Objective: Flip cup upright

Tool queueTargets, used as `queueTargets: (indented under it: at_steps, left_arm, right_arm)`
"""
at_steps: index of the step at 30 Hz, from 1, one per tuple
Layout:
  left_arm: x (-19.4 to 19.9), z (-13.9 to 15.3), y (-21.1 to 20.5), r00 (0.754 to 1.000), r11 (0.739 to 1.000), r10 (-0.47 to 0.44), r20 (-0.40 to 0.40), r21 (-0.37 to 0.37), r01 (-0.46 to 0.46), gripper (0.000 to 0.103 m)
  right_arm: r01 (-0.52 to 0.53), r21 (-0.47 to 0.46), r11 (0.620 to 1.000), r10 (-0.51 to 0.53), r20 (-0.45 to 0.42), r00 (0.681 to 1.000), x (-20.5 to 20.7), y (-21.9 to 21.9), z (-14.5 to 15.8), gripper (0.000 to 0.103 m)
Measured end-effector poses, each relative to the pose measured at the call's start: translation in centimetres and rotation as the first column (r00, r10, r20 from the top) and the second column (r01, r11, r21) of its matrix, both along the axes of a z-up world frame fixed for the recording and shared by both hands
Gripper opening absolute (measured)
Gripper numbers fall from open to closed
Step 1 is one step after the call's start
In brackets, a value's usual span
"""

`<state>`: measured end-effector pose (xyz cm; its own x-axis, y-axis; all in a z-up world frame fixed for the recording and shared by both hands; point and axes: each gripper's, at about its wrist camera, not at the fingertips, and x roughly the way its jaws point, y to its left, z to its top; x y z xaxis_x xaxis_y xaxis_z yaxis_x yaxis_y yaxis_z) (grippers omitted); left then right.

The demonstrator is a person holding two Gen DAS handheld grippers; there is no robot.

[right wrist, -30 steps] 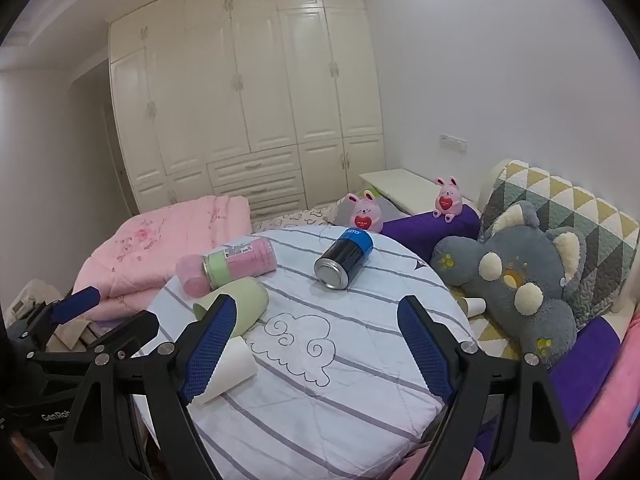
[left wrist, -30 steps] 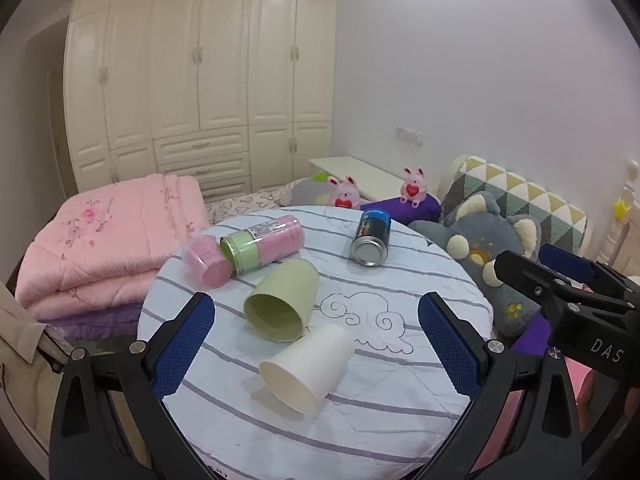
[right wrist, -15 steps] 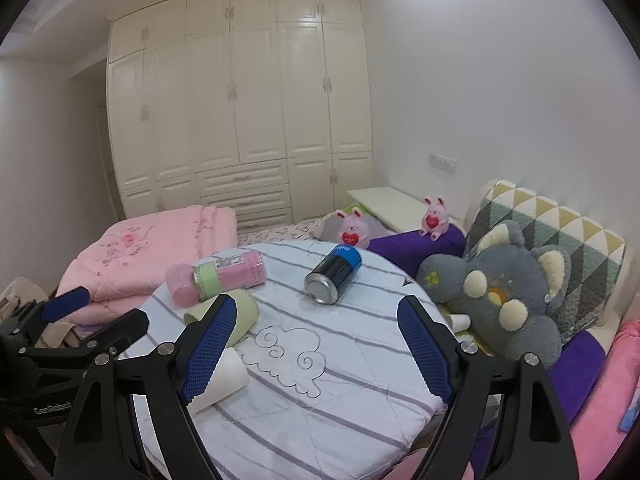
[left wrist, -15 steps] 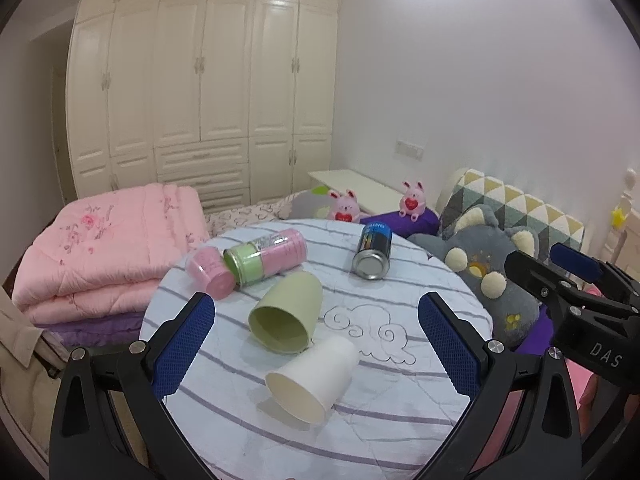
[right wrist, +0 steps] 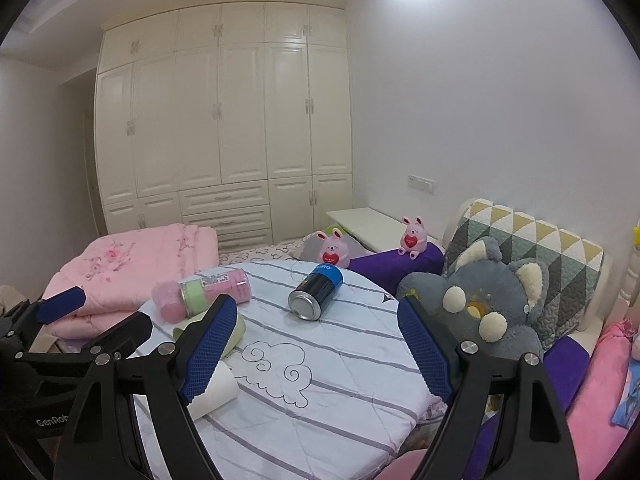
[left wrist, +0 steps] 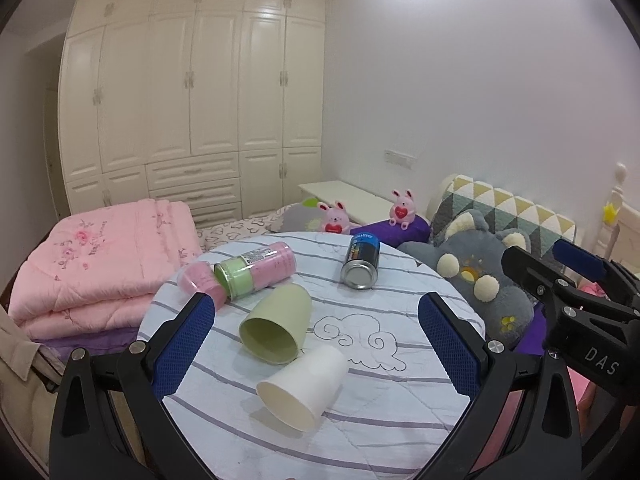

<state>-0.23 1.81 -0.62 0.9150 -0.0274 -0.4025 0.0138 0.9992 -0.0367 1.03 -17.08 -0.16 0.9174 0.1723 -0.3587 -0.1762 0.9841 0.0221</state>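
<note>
- The white paper cup [left wrist: 302, 388] lies on its side on the tabletop [left wrist: 400, 420], mouth toward me at about 7 o'clock, base pointing away at 1 o'clock. It sits just ahead of my left gripper [left wrist: 316, 344], between the two blue pads and lower than them.
- A green cup [left wrist: 276, 328] also lies on its side, touching or nearly touching the white one at its 11 o'clock, mouth facing me too. The task does not say which cup; I judge the white one the nearer target.
- My left fingers are spread wide and hold nothing. My right gripper [right wrist: 320, 346] is likewise spread and empty, hovering above the cloud drawing [right wrist: 276, 368], with the white cup at its 8 o'clock, partly hidden by the left pad.
- I judge this the approach step: no cup is touched yet.
- Next I need to lower the left fingers around the white cup's wall, close gently so the paper does not crush, then rotate the mouth upward and set the base down.
- Farther off: a pink-and-green bottle [left wrist: 250, 270] at 11 o'clock and a blue can [left wrist: 361, 262] at 1 o'clock, both lying down, well apart from the white cup.
</note>
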Motion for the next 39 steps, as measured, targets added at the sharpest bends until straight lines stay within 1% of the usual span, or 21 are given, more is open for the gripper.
queueTargets:
  at_steps: [5,12,18,24,30,35,39]
  left_arm:
    - [0.0,-0.1,-0.3,1.000,1.000,0.002,-0.006,0.009,-0.002,0.103]
    - [-0.2,-0.4,-0.6,1.000,1.000,0.008,-0.023,0.029,-0.007,0.103]
    - [-0.7,-0.9,0.1,0.998,0.998,0.036,-0.046,0.051,-0.034,0.103]
    - [-1.4,-1.6,1.7,0.994,0.996,0.067,-0.084,0.071,-0.061,0.103]
    - [-1.6,-2.1,4.1,0.991,0.995,0.082,-0.110,0.059,-0.076,0.103]
    - [-0.9,-2.4,5.9,0.988,0.996,0.082,-0.132,0.038,-0.077,0.103]
    - [0.3,-2.6,7.1,0.986,0.998,0.066,-0.152,0.003,-0.066,0.103]
  right_arm:
    - [0.018,0.000,1.000,-0.018,0.003,1.000,-0.2,-0.3,0.1,0.084]
    - [0.018,0.013,1.000,-0.018,-0.020,1.000,-0.3,-0.5,-0.2,0.084]
    - [-0.015,0.029,0.999,0.017,-0.065,0.998,0.0,0.1,-0.8,0.084]
    - [-0.057,0.056,0.997,0.064,-0.134,0.989,0.4,1.7,-1.8,0.084]
    - [-0.095,0.037,0.995,0.099,-0.166,0.981,0.0,4.1,-2.5,0.084]
    - [-0.110,0.007,0.994,0.110,-0.189,0.976,0.7,5.8,-3.0,0.084]
    - [-0.107,-0.004,0.994,0.104,-0.213,0.972,1.5,6.7,-3.4,0.084]
